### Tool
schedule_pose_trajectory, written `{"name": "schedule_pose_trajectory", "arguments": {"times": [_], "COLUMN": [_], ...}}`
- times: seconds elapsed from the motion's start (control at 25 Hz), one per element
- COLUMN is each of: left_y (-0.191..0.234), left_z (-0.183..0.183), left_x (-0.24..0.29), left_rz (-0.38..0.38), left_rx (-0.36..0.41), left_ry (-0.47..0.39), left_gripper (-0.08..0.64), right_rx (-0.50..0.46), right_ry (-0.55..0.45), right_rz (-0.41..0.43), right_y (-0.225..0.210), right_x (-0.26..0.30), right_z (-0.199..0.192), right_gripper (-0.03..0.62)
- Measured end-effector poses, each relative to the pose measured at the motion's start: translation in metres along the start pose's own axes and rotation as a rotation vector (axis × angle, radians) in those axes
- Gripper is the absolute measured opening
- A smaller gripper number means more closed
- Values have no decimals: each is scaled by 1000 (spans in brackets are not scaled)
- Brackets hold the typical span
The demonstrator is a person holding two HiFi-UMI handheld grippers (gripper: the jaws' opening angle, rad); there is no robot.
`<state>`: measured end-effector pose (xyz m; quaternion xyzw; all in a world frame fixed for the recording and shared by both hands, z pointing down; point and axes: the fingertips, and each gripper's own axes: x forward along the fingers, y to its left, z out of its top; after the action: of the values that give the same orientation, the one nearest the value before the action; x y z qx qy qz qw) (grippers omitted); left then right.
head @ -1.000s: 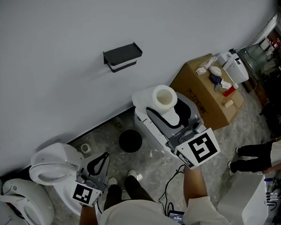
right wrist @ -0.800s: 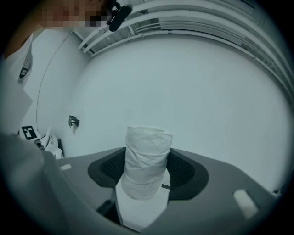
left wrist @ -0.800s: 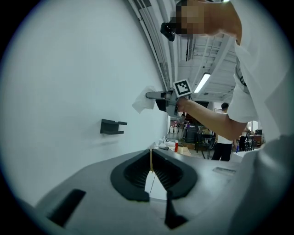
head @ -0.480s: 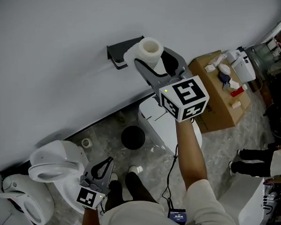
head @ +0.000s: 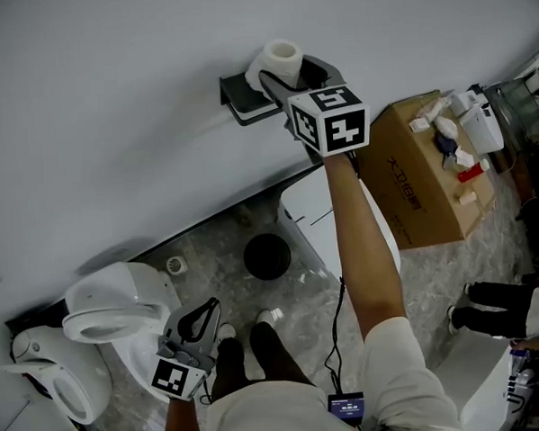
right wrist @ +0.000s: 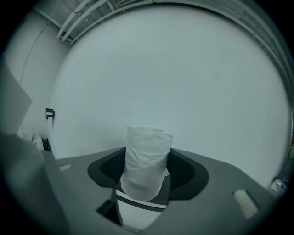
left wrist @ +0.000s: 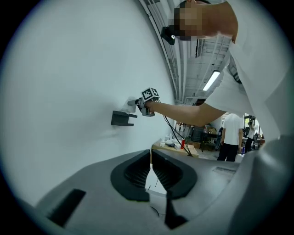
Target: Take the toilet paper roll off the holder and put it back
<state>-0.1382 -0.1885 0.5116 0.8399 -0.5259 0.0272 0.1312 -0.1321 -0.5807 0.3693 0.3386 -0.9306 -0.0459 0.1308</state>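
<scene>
Alignment is judged to be the main concern of the step in hand, which is taken to be the return of the toilet paper roll (head: 278,60) to the black holder (head: 244,101) on the wall (head: 112,128). The roll should be brought in slowly, with its hollow core lined up with whatever part of the holder carries it. That part is not clearly shown, so the fit cannot be judged in advance. The grip should be light enough that the soft paper is not crushed, and release should be held off until the roll is seen to be borne by the holder.

The right hand-held gripper (right wrist: 146,176) is spread wide and closed on the roll, which is pinched by its sides between the two dark pads and stands on end with the open core upward. The holder lies just ahead of and slightly below this hand-held gripper, with the roll close over its top edge; whether the two touch cannot be told.

The left hand-held gripper (head: 201,311) is held low, well apart from the right one, beside a toilet (head: 108,309). Its jaws are pressed together, and nothing is held between them.
</scene>
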Motion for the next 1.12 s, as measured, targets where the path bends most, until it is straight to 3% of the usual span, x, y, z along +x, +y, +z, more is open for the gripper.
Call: {"name": "schedule_pose_trajectory", "arguments": {"times": [0.4, 1.12], "left_y": [14, 14], "left_z": [2, 3], "left_x": [-6, -16], "left_rz": [24, 30], "left_rx": [-6, 2], "left_ry": [-7, -13], "left_gripper": [12, 11], "right_rx": [50, 72], "right_ry": [-4, -69], "right_rz": [-34, -56], "right_y": [-6, -1], "right_x": [29, 26], "right_z": [-14, -16], "right_gripper": [278, 284]}}
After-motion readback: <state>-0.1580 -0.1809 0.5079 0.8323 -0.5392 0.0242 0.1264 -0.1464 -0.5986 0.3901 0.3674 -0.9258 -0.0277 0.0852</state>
